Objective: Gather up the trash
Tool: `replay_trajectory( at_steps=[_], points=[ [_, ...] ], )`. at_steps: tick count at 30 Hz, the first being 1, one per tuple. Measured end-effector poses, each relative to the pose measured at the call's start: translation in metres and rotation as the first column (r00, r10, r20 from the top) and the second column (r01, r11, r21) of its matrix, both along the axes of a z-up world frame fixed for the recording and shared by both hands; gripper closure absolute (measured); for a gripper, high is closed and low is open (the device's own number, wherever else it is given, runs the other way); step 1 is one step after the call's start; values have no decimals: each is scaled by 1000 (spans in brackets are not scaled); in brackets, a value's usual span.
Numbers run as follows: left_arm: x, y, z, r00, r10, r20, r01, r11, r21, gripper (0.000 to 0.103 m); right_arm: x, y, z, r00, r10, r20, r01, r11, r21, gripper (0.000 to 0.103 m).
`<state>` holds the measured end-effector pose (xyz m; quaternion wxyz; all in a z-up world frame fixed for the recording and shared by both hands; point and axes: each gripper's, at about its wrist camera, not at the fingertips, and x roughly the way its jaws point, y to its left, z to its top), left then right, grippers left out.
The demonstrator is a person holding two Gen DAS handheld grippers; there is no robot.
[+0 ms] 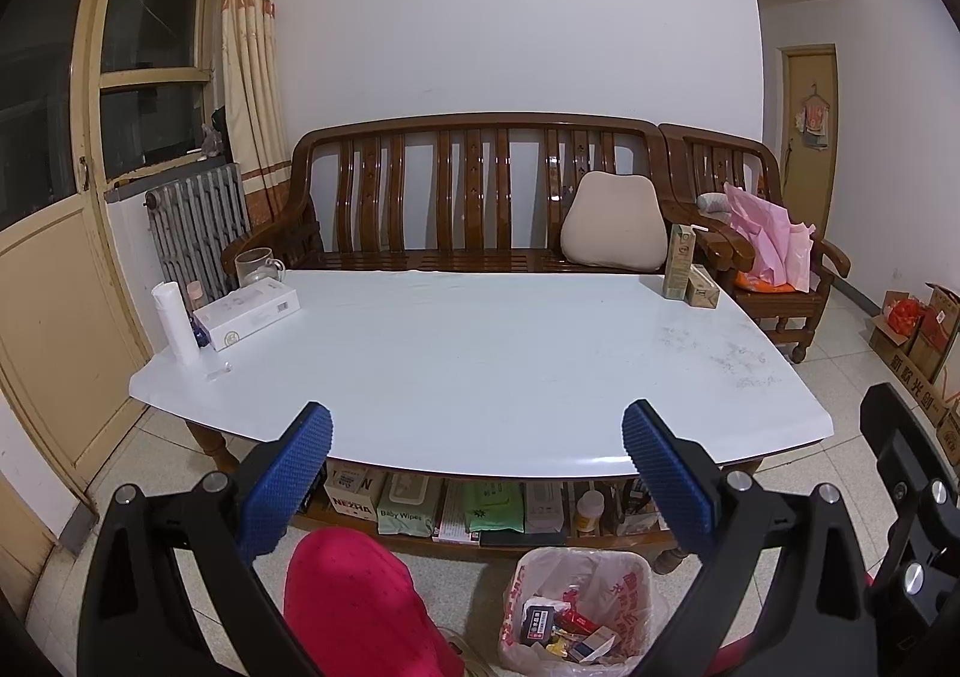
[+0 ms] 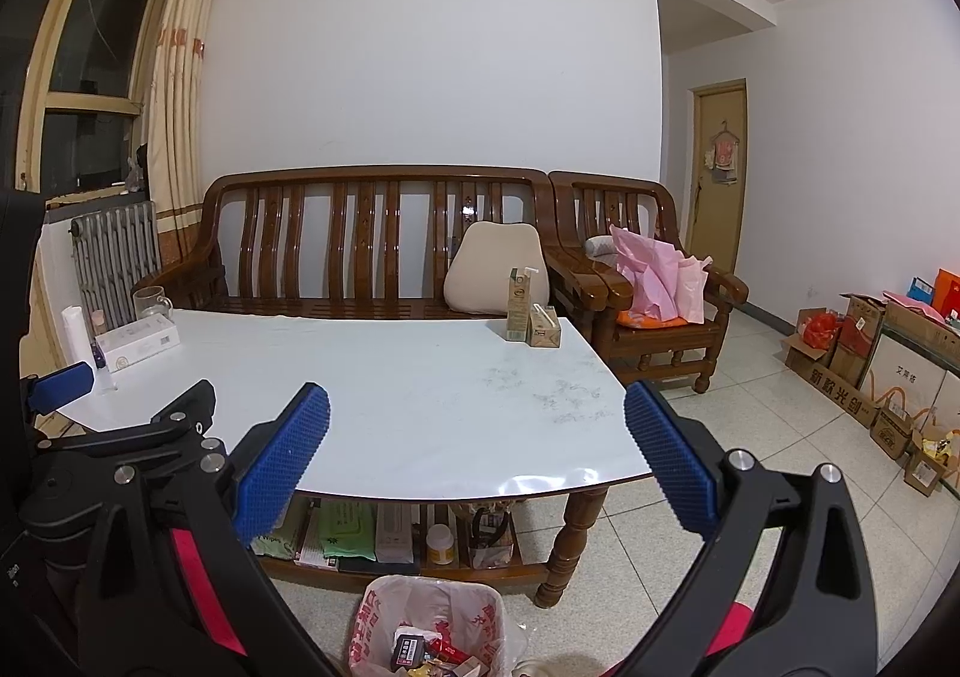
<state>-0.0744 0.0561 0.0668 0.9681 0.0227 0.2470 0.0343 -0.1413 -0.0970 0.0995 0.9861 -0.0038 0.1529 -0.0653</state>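
A trash bin (image 1: 585,611) lined with a white and red bag stands on the floor in front of the table, with several small boxes and wrappers inside; it also shows in the right wrist view (image 2: 429,626). My left gripper (image 1: 477,473) is open and empty, held above the table's front edge. My right gripper (image 2: 477,467) is open and empty too, to the right of the left one. Two tan cartons (image 1: 687,272) stand at the far right of the white table top (image 1: 480,353), also seen in the right wrist view (image 2: 531,317).
At the table's far left are a white box (image 1: 246,311), a paper roll (image 1: 177,329) and a glass mug (image 1: 258,264). A wooden bench (image 1: 474,197) stands behind, an armchair with pink bags (image 2: 660,281) at right. Cardboard boxes (image 2: 870,371) line the right wall.
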Motion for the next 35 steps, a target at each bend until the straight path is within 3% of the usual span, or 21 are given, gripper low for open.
replay_trajectory(
  at_steps=[35],
  points=[
    [-3, 1, -1, 999, 34, 19, -34, 999, 24, 8, -2, -4, -6, 1000, 18, -3, -18, 1000, 7, 7]
  ],
)
